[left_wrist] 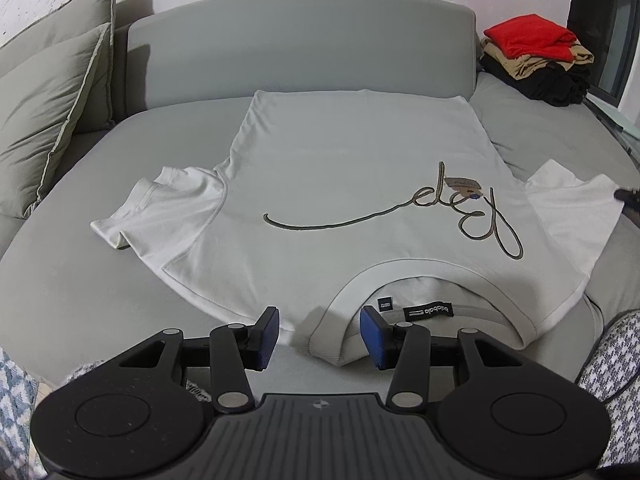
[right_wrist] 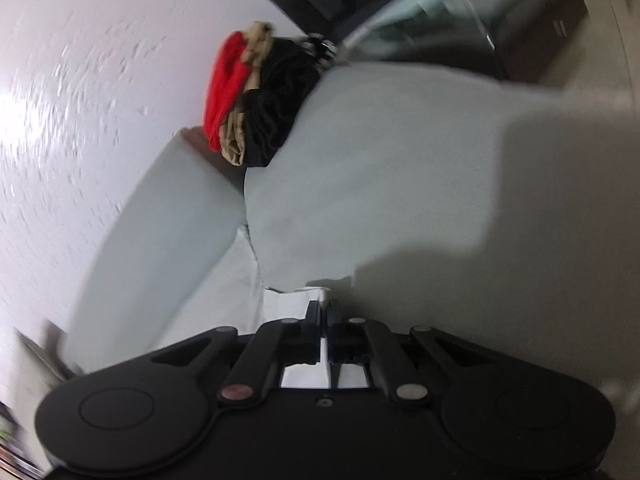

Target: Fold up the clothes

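Note:
A white T-shirt (left_wrist: 340, 168) with a looping script print lies spread flat on the grey sofa seat (left_wrist: 100, 280), with its collar (left_wrist: 400, 276) nearest me. My left gripper (left_wrist: 320, 336) hovers at the collar's left side with its blue pads apart and nothing pinched between them. At the right edge of the left wrist view, a dark tip (left_wrist: 628, 196) sits at the shirt's right sleeve (left_wrist: 576, 208). In the blurred right wrist view, my right gripper (right_wrist: 324, 320) is shut, with white sleeve fabric (right_wrist: 288, 304) caught between its fingers.
A stack of folded clothes (left_wrist: 536, 56), red on top of tan and black, sits at the sofa's back right corner and also shows as a stack (right_wrist: 260, 96) in the right wrist view. Grey pillows (left_wrist: 52, 112) lean at the left. A patterned cloth (left_wrist: 616, 360) lies at the near right.

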A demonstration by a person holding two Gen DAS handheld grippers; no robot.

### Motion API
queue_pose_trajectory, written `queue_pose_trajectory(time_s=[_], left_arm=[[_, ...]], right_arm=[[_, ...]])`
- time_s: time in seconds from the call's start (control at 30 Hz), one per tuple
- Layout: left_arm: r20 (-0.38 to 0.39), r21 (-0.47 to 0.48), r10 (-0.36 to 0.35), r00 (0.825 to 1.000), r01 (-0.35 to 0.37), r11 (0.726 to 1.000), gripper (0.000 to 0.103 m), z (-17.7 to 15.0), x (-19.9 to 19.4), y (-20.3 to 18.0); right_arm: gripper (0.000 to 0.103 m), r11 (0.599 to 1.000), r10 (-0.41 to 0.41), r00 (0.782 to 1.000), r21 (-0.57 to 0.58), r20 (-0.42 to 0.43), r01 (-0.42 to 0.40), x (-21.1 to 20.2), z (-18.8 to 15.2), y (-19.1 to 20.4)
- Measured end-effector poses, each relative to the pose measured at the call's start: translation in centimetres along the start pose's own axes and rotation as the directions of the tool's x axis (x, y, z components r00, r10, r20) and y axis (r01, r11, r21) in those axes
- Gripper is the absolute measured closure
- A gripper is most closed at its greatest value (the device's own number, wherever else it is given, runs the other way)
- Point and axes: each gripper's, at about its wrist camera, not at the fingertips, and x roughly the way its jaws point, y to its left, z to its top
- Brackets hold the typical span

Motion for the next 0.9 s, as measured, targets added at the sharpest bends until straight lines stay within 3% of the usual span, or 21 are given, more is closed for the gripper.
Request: queue_pose_trajectory(time_s=[0.13,0.23,0.33,0.5,0.57,0.6,0.67,0.73,0.83,0.9], left_arm=[[0.014,-0.027,-0.014,1.0,0.015,1.0,0.058,-0.3,-0.2,0.9],[0.023,-0.042,-0.024,0.999,0.025,0.999,0.058,-0.5,-0.3,1.4],[0.029,-0.053,-0.026,0.999,0.028,0.998,0.058,-0.7,-0.4,2.1],[0.022,-0.079,-0.026,0.999,0.027,0.997,0.058,-0.9,-0.1,3.1],[0.021,-0.081,-0.022,1.0,0.023,0.996,0.058,-0.9,0.0,3.3],[0.021,-0.081,-0.019,1.0,0.021,0.997,0.058,-0.9,0.0,3.4],[0.022,-0.075,-0.014,1.0,0.016,0.997,0.058,-1.0,0.1,3.4],[0.018,-0.072,-0.011,1.0,0.013,0.997,0.058,-0.9,0.3,3.3],[0.015,-0.074,-0.003,1.0,0.004,0.997,0.058,-0.7,0.7,3.2],[0.014,-0.073,0.009,1.0,-0.008,0.997,0.058,-0.4,1.0,3.0]], right_arm=[[0.1,0.976,0.023,1.0,-0.217,0.007,-0.021,-0.8,-0.7,5.7],[0.1,0.912,0.034,0.999,-0.409,-0.026,-0.042,-1.0,-2.5,10.1],[0.1,0.81,0.025,0.997,-0.583,-0.07,-0.061,-0.7,-5.3,13.8],[0.1,0.602,-0.022,0.989,-0.792,-0.144,-0.102,0.2,-10.9,16.8],[0.097,0.563,-0.055,0.978,-0.815,-0.202,-0.136,0.5,-12.2,16.8],[0.089,0.564,-0.066,0.971,-0.811,-0.23,-0.154,0.5,-12.4,16.7],[0.078,0.62,-0.065,0.965,-0.767,-0.256,-0.162,0.0,-11.6,16.1],[0.078,0.707,-0.035,0.97,-0.692,-0.24,-0.146,-1.5,-10.5,15.1],[0.083,0.845,-0.077,0.984,-0.535,-0.163,-0.023,-1.2,-6.9,12.6],[0.085,0.915,-0.115,0.98,-0.4,-0.163,0.041,0.1,-4.8,10.5]])
